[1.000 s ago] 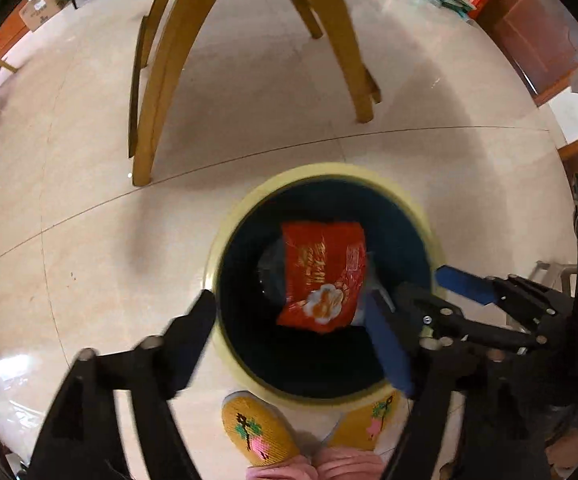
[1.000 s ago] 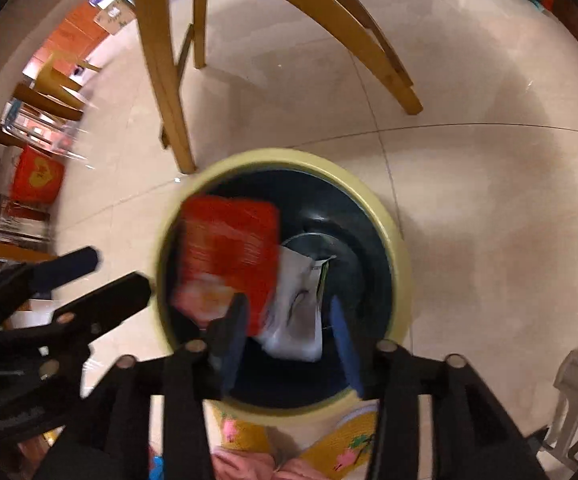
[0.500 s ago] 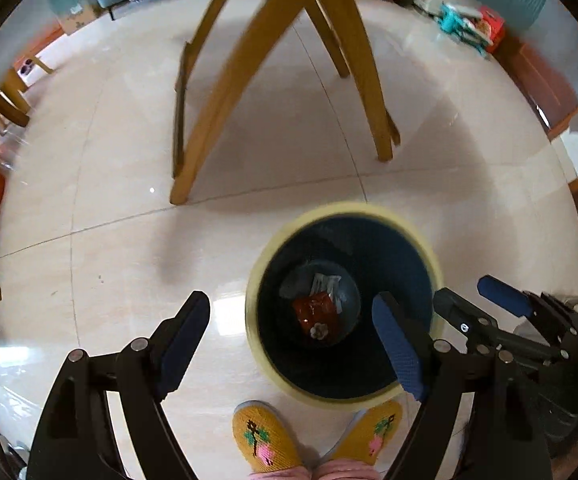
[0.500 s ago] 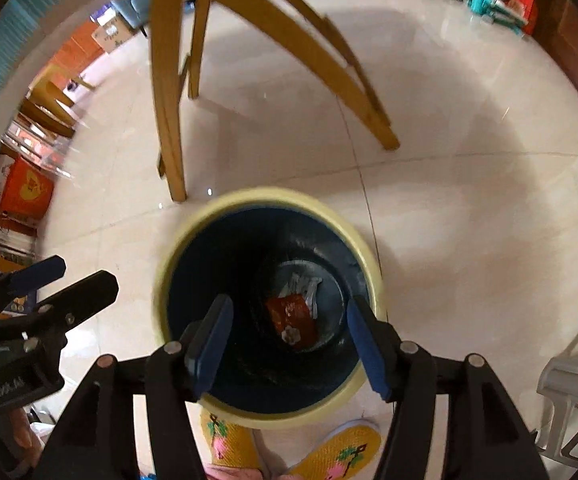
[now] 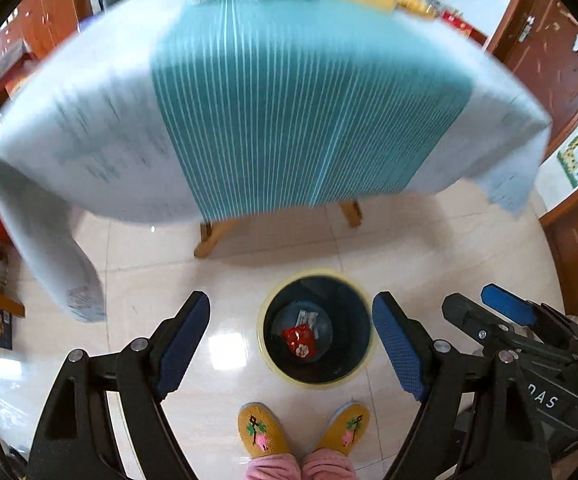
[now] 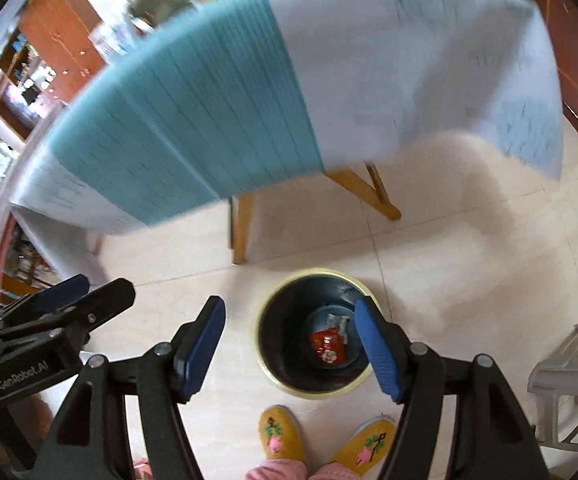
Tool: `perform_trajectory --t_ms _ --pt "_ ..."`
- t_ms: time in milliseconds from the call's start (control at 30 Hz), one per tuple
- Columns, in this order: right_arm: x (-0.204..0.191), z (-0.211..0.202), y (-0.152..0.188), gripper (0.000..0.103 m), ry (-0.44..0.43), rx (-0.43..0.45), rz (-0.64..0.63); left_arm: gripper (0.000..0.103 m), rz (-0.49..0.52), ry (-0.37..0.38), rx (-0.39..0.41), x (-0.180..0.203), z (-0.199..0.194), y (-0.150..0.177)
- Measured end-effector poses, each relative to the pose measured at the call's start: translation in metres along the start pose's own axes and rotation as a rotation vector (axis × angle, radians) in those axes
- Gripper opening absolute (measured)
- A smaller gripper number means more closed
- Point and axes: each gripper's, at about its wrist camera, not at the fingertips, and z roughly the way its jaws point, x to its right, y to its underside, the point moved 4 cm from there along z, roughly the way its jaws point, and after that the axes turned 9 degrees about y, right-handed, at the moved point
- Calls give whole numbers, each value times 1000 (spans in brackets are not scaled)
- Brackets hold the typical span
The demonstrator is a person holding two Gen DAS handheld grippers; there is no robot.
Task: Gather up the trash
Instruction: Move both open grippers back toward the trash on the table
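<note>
The crinkled red snack wrapper with a flower print (image 5: 299, 341) lies at the bottom of the round dark-blue waste bin with a pale yellow rim (image 5: 267, 354), beside a scrap of white-and-grey packaging (image 5: 307, 317). It's far below both tools, nothing touching it. The left gripper (image 5: 291, 344) hangs above with its blue-padded jaws spread wide, the bin framed between them, nothing held. The right gripper (image 6: 291, 346) is the same story: its jaws have just been opening, they stand wide apart with nothing between them, and its right pad overlaps the bin's rim in the right wrist view. The bin stands on glossy cream floor tiles (image 5: 229, 280). Just behind it, a person's yellow embroidered slippers (image 5: 263, 430). Beyond it, a wooden-legged table under a blurred teal-striped and white cloth (image 5: 289, 112).
</note>
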Motion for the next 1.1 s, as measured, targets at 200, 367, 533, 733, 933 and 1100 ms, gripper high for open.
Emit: perform_trajectory --t_ms 200,367,533,733,933,1100 --pt "-13 -83 -30 68 -24 58 -61 82 19 0 70 23 -85 -36" --pt "-22 -145 -58 68 -32 111 -102 82 37 5 128 43 -149 -61" --pt "-28 -199 -86 68 -41 182 -149 82 60 -21 195 60 -195 -88" --pt "-36 -249 -115 68 -63 305 -196 82 61 -90 237 73 -239 -110" --pt "-45 -281 -142 68 -94 400 -238 82 65 -109 268 87 -268 -130" --pt "-52 -295 -164 68 -123 445 -269 82 58 -113 281 91 -278 -146"
